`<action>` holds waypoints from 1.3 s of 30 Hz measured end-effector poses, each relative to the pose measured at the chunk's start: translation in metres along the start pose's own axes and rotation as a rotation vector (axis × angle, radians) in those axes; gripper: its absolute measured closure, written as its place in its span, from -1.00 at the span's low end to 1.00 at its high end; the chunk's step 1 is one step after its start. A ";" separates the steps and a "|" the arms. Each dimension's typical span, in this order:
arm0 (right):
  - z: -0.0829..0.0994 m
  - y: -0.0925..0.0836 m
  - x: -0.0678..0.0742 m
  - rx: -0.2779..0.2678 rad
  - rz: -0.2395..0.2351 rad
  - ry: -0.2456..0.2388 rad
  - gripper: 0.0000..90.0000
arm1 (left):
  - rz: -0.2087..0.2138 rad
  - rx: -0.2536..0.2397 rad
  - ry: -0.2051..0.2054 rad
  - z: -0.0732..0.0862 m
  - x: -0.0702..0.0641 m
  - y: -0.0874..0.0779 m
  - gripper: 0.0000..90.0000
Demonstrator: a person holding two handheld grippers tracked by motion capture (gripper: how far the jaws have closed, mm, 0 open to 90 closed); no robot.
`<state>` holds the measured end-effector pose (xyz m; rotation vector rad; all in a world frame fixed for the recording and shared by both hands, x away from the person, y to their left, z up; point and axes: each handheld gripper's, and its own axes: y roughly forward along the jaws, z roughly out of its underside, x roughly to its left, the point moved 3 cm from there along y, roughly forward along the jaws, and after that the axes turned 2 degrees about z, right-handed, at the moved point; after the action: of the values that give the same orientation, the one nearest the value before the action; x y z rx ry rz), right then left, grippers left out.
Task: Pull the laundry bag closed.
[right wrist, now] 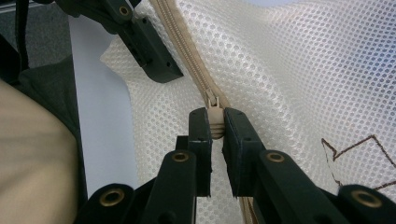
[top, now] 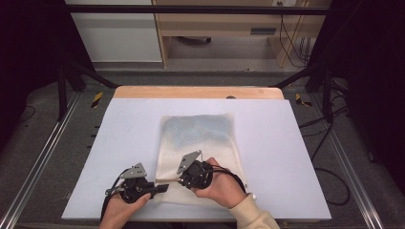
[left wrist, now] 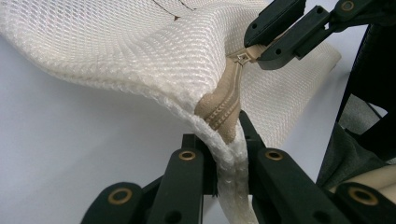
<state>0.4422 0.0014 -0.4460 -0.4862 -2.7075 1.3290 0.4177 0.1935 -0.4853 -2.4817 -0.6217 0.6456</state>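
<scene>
A cream mesh bag [top: 210,150] lies flat on the white table [top: 119,143], with something bluish [top: 198,128] showing through its far half. Along its near-left edge runs a beige zipper [left wrist: 229,100]. My left gripper [left wrist: 224,137] is shut on the bag's thick corner seam at the zipper's end and lifts it slightly. My right gripper [right wrist: 214,125] is shut on the small beige zipper pull [right wrist: 213,112], close beyond the left jaws. In the high view the left gripper [top: 165,187] and right gripper [top: 180,179] meet tip to tip at the bag's near-left corner.
The table's far edge is a wooden strip [top: 198,92]. Black frame posts [top: 62,81] stand at both sides, and cables [top: 329,181] trail on the floor at the right. Bare white tabletop lies left and right of the bag.
</scene>
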 end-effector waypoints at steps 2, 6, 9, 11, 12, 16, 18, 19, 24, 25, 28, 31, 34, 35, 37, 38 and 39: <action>0.000 0.000 -0.001 0.002 0.001 0.006 0.82 | -0.001 -0.002 -0.002 0.000 0.000 0.000 0.86; 0.001 0.001 -0.001 -0.001 -0.006 0.016 0.82 | 0.003 0.000 -0.005 0.000 0.001 -0.001 0.86; 0.002 0.000 0.000 -0.012 -0.011 0.021 0.82 | 0.005 -0.004 -0.005 0.000 0.000 -0.001 0.86; 0.003 0.000 0.000 -0.008 -0.010 0.019 0.82 | 0.003 -0.002 -0.001 0.000 0.000 -0.001 0.86; 0.004 0.000 0.000 -0.008 -0.011 0.020 0.82 | 0.001 -0.001 0.001 0.000 0.000 -0.001 0.86; 0.005 -0.002 -0.001 -0.003 -0.004 0.018 0.82 | 0.001 -0.007 0.002 -0.001 0.000 -0.003 0.86; 0.007 -0.003 -0.003 -0.001 0.000 0.019 0.82 | 0.001 -0.009 0.001 -0.001 0.000 -0.003 0.86; 0.007 -0.003 -0.003 0.001 0.002 0.028 0.82 | 0.003 -0.010 0.001 -0.001 0.000 -0.003 0.86; 0.009 -0.003 -0.003 0.000 -0.001 0.026 0.82 | 0.003 -0.008 0.003 -0.001 0.000 -0.003 0.86; 0.009 -0.004 -0.003 0.002 -0.001 0.024 0.82 | 0.005 -0.009 0.003 -0.002 0.000 -0.003 0.86; 0.009 -0.004 -0.003 0.002 -0.001 0.026 0.82 | 0.004 -0.008 0.004 -0.002 0.000 -0.003 0.86; 0.011 -0.005 -0.004 0.006 0.002 0.031 0.82 | 0.006 -0.010 0.002 -0.002 0.000 -0.003 0.86; 0.012 -0.006 -0.005 0.006 0.004 0.031 0.82 | 0.005 -0.011 0.003 -0.002 0.000 -0.003 0.86; 0.013 -0.007 -0.005 0.006 0.005 0.034 0.82 | 0.004 -0.010 0.005 -0.002 0.000 -0.003 0.86; 0.013 -0.007 -0.006 0.006 0.006 0.036 0.82 | 0.003 -0.010 0.006 -0.002 0.000 -0.003 0.86; 0.016 -0.008 -0.007 0.008 0.011 0.040 0.82 | 0.003 -0.012 0.003 -0.002 0.000 -0.004 0.86; 0.016 -0.008 -0.007 0.011 0.011 0.042 0.82 | 0.004 -0.013 0.003 -0.002 0.000 -0.004 0.86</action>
<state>0.4436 -0.0180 -0.4493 -0.5226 -2.6665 1.3206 0.4177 0.1954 -0.4815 -2.4959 -0.6220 0.6416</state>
